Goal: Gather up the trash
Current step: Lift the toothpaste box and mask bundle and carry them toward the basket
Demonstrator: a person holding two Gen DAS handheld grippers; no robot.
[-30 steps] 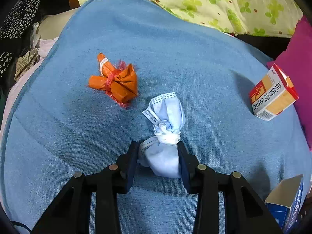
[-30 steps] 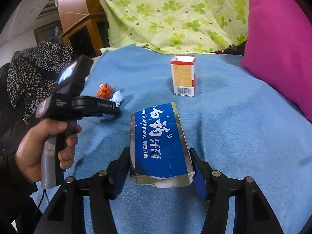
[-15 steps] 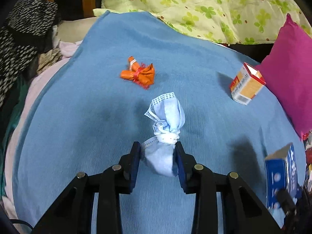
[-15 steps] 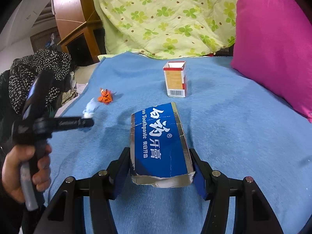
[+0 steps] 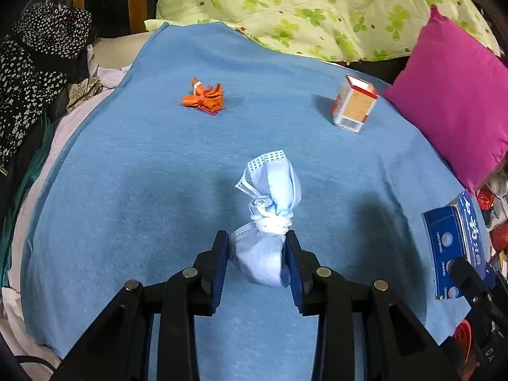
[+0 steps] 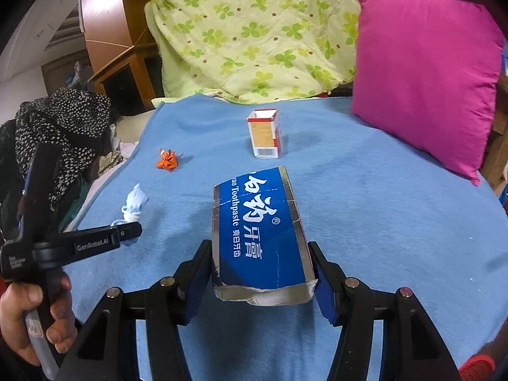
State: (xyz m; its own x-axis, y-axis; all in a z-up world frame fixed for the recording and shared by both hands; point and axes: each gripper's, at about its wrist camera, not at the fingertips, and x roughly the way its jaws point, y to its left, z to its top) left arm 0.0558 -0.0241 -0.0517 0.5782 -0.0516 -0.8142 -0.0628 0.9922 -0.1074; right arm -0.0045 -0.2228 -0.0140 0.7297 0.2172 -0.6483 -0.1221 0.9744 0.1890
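Note:
My left gripper (image 5: 257, 247) is shut on a knotted light blue face mask (image 5: 270, 222) and holds it above the blue blanket (image 5: 143, 165). The mask also shows in the right wrist view (image 6: 135, 204), held by the left gripper (image 6: 127, 236). My right gripper (image 6: 263, 273) is shut on a blue toothpaste box (image 6: 260, 231), seen at the right edge of the left wrist view (image 5: 457, 244). A crumpled orange wrapper (image 5: 204, 96) (image 6: 167, 160) lies on the blanket farther back. An open orange-and-white carton (image 5: 354, 104) (image 6: 265, 135) stands upright to its right.
A magenta pillow (image 6: 422, 76) leans at the blanket's right side. A green clover quilt (image 6: 254, 31) lies behind. Dark spotted clothes (image 6: 57, 127) pile up at the left edge. Red and silver trash (image 5: 489, 203) shows past the blanket's right edge.
Both grippers have pulled back and up from the blanket with the mask and toothpaste box held. The wrapper and carton now look farther away.

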